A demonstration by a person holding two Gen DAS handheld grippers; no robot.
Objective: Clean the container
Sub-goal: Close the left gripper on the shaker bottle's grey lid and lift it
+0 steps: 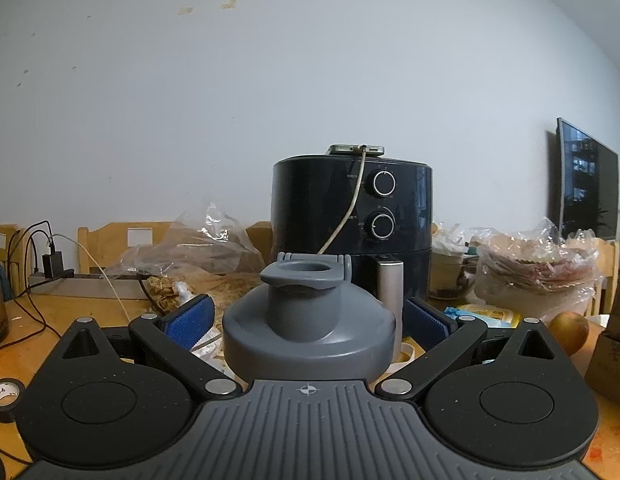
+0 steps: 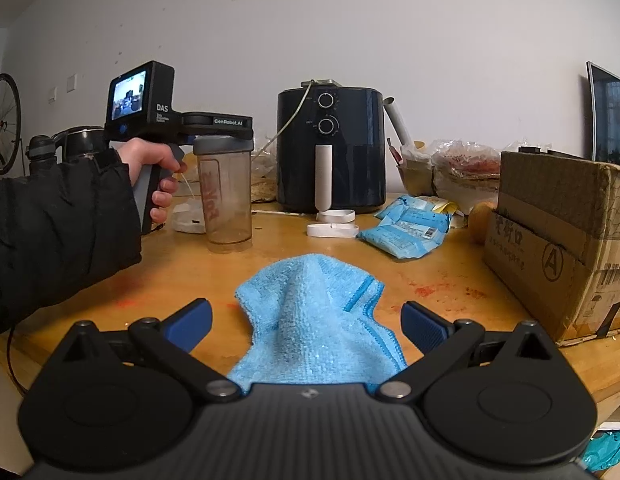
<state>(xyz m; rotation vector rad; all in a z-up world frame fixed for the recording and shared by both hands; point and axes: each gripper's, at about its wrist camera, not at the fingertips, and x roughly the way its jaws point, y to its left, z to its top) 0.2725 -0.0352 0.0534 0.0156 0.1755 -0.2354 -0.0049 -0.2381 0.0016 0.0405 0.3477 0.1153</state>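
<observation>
A clear shaker bottle (image 2: pixel 226 196) with a grey lid (image 1: pixel 308 332) stands upright on the wooden table (image 2: pixel 429 280). My left gripper (image 1: pixel 308 320) is open, its blue pads (image 1: pixel 190 320) on either side of the lid with small gaps. In the right wrist view a person's hand (image 2: pixel 158 164) holds the left gripper (image 2: pixel 218 122) level with the lid. A light blue cloth (image 2: pixel 310 312) lies bunched on the table. My right gripper (image 2: pixel 306 320) is open, with the cloth's raised fold between its fingers but not pinched.
A black air fryer (image 2: pixel 329 148) stands behind the bottle, a phone on a cable on top. A cardboard box (image 2: pixel 557 236) sits at the right; blue packets (image 2: pixel 405 228), white bands (image 2: pixel 333 224) and plastic bags lie between. A tape roll (image 1: pixel 4 394) and cables lie left.
</observation>
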